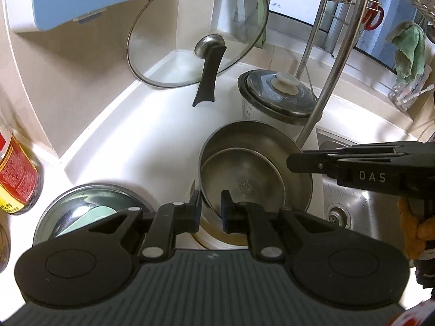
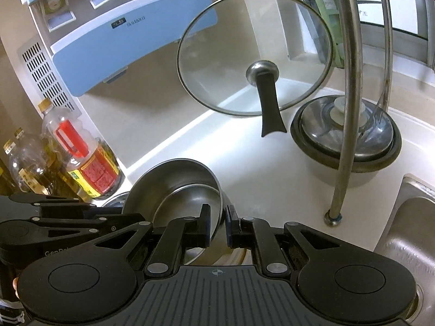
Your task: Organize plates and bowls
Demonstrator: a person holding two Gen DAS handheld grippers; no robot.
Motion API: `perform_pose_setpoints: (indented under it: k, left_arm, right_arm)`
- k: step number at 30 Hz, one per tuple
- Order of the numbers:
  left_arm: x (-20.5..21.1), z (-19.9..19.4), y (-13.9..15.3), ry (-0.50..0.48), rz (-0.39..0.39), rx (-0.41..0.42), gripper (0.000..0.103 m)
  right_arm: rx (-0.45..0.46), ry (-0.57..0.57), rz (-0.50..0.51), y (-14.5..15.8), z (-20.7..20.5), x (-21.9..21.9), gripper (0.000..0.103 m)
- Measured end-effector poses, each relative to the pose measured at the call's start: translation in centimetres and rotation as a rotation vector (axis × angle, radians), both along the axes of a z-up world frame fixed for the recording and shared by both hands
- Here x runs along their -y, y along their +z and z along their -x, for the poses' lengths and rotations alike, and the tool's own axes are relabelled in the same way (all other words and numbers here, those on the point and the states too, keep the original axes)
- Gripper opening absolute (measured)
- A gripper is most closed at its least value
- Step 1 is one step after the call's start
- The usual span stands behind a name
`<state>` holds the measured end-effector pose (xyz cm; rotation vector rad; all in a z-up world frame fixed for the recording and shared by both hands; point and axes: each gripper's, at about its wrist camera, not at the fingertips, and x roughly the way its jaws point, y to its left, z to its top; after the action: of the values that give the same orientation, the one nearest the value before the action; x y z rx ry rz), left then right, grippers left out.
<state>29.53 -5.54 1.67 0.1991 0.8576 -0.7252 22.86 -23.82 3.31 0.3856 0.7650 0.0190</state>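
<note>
Far left of the left gripper [image 1: 211, 208]: a red-labelled bottle [image 1: 16, 175] at the counter's edge. Just left of its fingers, a round steel lid [image 1: 81, 212] lying flat. Between the fingers, clamped: the near rim of the outer steel bowl [image 1: 261, 138], tilted, with a smaller steel bowl [image 1: 242, 187] nested inside. Beneath both, a pale plate [image 1: 217, 240] partly hidden. Ahead and above, a glass lid [image 1: 198, 30] leaning upright against the corner wall; ahead to the right, a covered pot [image 1: 277, 96] beside a steel rack leg [image 1: 331, 81]. Further right, the right gripper [image 2: 217, 226], likewise closed on the stacked bowls' opposite rim. Right of that gripper, the steel sink [image 2: 416, 217].
</note>
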Motion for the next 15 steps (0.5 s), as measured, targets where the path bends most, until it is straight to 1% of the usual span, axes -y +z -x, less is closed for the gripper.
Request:
perform_pose_setpoints:
  k: [15]
  left_arm:
    - [0.13, -0.11, -0.54, 0.011, -0.007, -0.025, 0.013]
  right_arm:
    - [-0.04, 0.008, -0.007, -0.68, -0.51, -0.03, 0.012]
